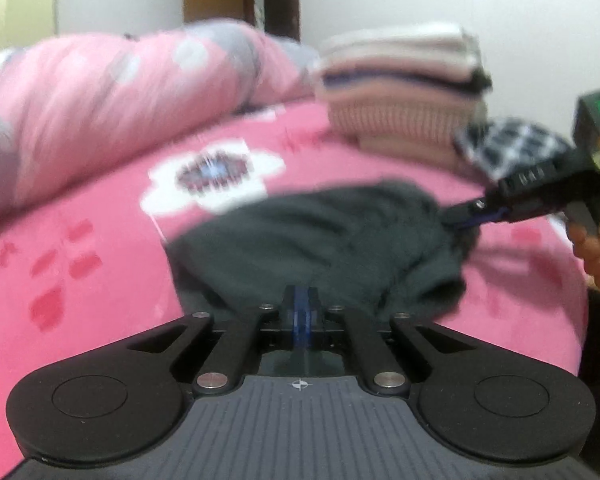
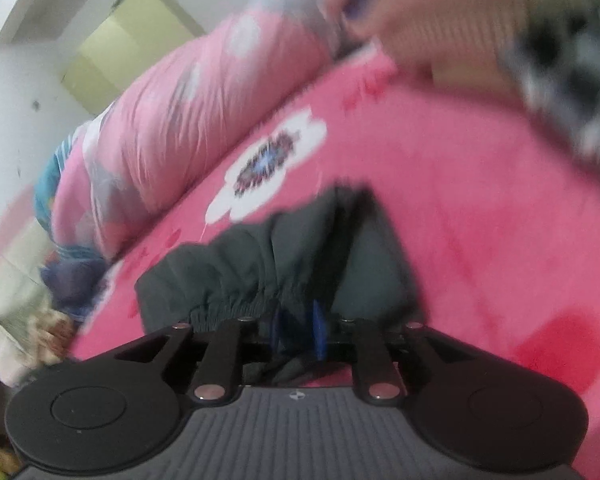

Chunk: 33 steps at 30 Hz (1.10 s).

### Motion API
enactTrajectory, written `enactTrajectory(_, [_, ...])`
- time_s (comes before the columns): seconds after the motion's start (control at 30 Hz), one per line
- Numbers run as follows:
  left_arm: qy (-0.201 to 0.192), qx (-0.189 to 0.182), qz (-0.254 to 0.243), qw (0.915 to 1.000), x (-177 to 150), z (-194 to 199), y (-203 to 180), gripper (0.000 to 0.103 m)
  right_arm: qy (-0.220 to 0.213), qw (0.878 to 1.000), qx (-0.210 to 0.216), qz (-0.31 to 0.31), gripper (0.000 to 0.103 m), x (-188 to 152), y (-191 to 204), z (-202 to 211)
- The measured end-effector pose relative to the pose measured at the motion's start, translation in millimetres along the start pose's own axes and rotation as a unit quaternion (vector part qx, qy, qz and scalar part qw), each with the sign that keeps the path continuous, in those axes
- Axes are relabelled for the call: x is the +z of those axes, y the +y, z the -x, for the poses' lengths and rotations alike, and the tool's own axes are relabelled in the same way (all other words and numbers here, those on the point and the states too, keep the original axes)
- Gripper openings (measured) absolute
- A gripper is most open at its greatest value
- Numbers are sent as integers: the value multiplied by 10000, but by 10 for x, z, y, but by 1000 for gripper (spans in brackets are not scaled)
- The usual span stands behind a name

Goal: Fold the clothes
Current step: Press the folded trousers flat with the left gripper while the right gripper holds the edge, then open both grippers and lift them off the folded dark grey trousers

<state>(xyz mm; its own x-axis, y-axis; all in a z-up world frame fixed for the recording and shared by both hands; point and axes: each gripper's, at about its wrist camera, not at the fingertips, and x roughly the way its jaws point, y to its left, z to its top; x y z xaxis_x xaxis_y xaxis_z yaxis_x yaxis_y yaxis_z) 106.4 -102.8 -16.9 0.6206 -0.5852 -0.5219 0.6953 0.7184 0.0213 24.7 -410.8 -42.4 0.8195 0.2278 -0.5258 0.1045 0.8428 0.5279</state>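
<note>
Two grippers pinch one dark garment (image 1: 316, 240) on the pink bedspread (image 1: 100, 240)
Left gripper (image 1: 300, 312) jaws clamp its near edge; right gripper (image 2: 298, 328) jaws clamp its elastic waistband (image 2: 236, 296); folded stack (image 1: 400, 92) behind.

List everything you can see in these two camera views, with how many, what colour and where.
dark garment: one, dark grey-green, crumpled on the bedsheet, held by both grippers
bedsheet: one, pink with white flowers, under everything
quilt: one, pink and grey, rolled up at the back left
folded clothes stack: one pile, beige, pink and dark layers, back right
checkered cloth: one, black and white, beside the stack
left gripper: shut on the garment's near edge
right gripper: shut on the elastic waistband
</note>
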Motion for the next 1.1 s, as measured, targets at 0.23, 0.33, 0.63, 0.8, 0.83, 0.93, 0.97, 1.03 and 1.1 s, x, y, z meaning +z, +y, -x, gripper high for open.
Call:
enactTrajectory(0.23, [-107, 127, 666, 9976, 378, -601, 153, 16, -770, 9793, -255, 1855, 18, 241, 667, -236])
enactTrajectory(0.33, [436, 673, 865, 9930, 286, -982, 269, 16, -530, 9660, -766, 2413, 18, 191, 650, -701])
enactTrajectory(0.63, [510, 586, 1307, 9884, -37, -991, 506, 16, -148, 9868, -924, 1320, 9, 323, 45, -888])
enactTrajectory(0.8, [430, 484, 1402, 9880, -25, -984, 557, 15, -525, 9779, -945, 1789, 13, 326, 292, -763])
enactTrajectory(0.83, [417, 450, 1444, 9876, -12, -978, 574, 16, -448, 9778, -986, 1795, 15, 320, 264, -811])
enactTrajectory(0.93, [299, 386, 1565, 9865, 30, -859, 599, 22, -122, 9831, -1155, 1415, 15, 312, 9, -1010])
enactTrajectory(0.97, [215, 419, 1500, 9876, 46, -778, 577, 25, -183, 9859, -1119, 1233, 16, 342, -2, -928])
enactTrajectory(1.03, [-31, 466, 1229, 9913, 77, -574, 493, 30, -404, 9874, -1100, 1061, 17, 385, 73, -685])
enactTrajectory(1.1, [-198, 420, 906, 9948, 86, -405, 374, 32, -664, 9870, -783, 1238, 17, 336, 217, -438])
